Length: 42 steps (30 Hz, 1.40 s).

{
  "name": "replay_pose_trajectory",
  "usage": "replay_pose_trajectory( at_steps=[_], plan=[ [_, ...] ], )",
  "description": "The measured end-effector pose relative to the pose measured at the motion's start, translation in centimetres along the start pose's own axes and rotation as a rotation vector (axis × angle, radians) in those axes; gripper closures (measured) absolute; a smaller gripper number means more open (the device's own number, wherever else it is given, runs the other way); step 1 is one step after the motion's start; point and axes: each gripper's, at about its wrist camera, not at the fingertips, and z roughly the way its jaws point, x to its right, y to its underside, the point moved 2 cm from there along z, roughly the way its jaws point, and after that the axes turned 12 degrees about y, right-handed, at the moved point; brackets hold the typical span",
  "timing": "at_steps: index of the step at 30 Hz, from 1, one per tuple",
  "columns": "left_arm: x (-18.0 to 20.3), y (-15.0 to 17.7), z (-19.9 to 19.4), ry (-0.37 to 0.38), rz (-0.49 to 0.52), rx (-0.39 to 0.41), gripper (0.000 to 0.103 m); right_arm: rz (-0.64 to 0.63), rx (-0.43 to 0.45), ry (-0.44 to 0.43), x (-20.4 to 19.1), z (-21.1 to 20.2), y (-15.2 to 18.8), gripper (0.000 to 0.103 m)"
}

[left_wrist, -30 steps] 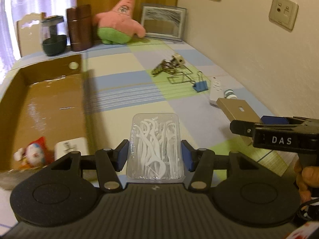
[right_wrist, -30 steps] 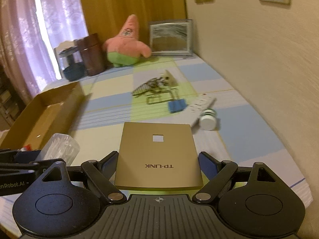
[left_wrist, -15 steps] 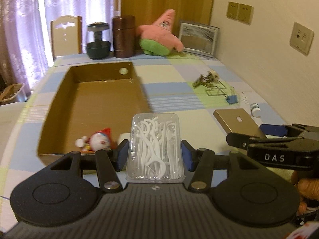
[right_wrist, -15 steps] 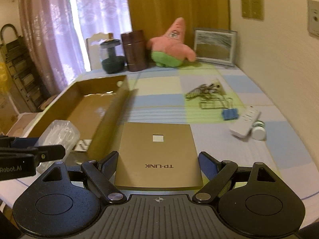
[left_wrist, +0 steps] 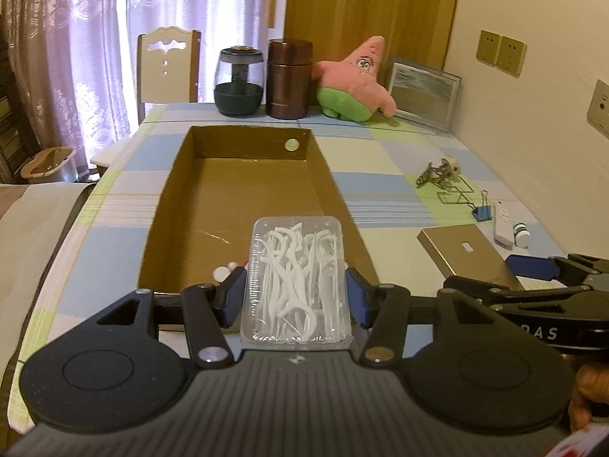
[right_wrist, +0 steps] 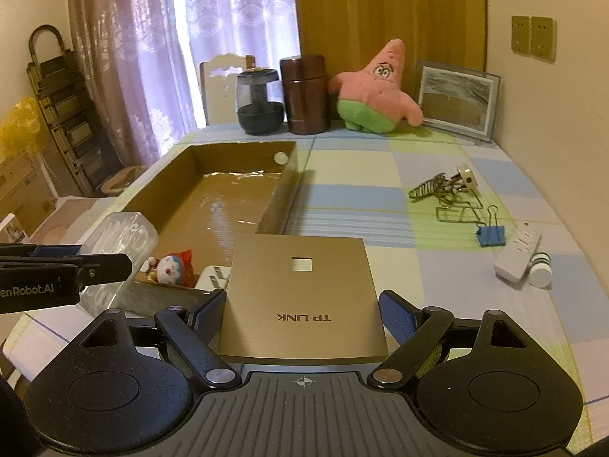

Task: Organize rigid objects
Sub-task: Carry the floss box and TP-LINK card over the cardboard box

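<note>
Setting: checked pastel tablecloth (right_wrist: 354, 205) over a table set against a cream wall, with lilac curtains behind.
Box: long open brown cardboard box (left_wrist: 243, 194) (right_wrist: 228, 198) lying on the left part of the cloth; a small red-and-white toy figure (right_wrist: 173, 264) and a white plug-like block (right_wrist: 213, 276) sit at its near end.
Left tongs: left gripper (left_wrist: 295, 297) clamped by its blue pads on a clear plastic case of white floss picks (left_wrist: 297, 285) (right_wrist: 118, 243), held in the air above the near end of the box.
Right tongs: right gripper (right_wrist: 302, 314) with its blue pads against both sides of a flat gold TP-LINK box (right_wrist: 302, 297) (left_wrist: 468, 255), held just right of the cardboard box's near corner.
Loose items: bunch of metal clips (right_wrist: 441, 186), blue binder clip (right_wrist: 491, 234), white power strip (right_wrist: 517, 253) and small white bottle (right_wrist: 540, 266) lying on the right side of the cloth, well apart from the box.
Far edge: dark glass jar (left_wrist: 239, 82), brown cylindrical canister (left_wrist: 289, 78), pink star plush (left_wrist: 352, 80) and framed picture (left_wrist: 422, 93) standing in a row.
</note>
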Motion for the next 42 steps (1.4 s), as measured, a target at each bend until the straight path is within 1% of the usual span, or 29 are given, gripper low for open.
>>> replay_pose_trajectory(
  at_steps=[12, 20, 31, 42],
  plan=[
    [-2.2, -0.5, -0.3, -0.038, -0.007, 0.004, 0.053, -0.035, 0.013, -0.033, -2.8, 0.8, -1.3, 0.02],
    [-3.9, -1.5, 0.4, -0.056, 0.007, -0.002, 0.053, -0.063, 0.021, -0.048, -4.7, 2.4, -2.9, 0.02],
    [-6.1, -3.8, 2.8, -0.064, 0.054, -0.019, 0.053, -0.081, 0.006, -0.071, -7.2, 5.3, -4.6, 0.02],
    [-9.1, -6.3, 6.3, -0.06, 0.065, -0.032, 0.053, -0.078, -0.019, -0.072, -8.6, 9.1, -6.6, 0.02]
  ],
)
